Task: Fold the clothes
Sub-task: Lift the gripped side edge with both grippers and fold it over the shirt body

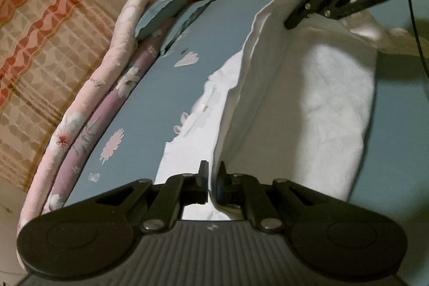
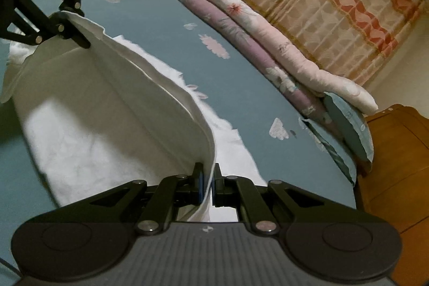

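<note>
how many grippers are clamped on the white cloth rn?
2. The left gripper pinches one end of the white cloth's raised edge; the right gripper pinches the other end. Both hold that edge up off the bed.

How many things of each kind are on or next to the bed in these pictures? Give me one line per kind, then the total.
White garment: 1, held up by both claws
Claws: 2, left and right
Rolled quilts: 2, pink and purple
Blue pillow: 1
Curtain: 1
Total: 7
</note>
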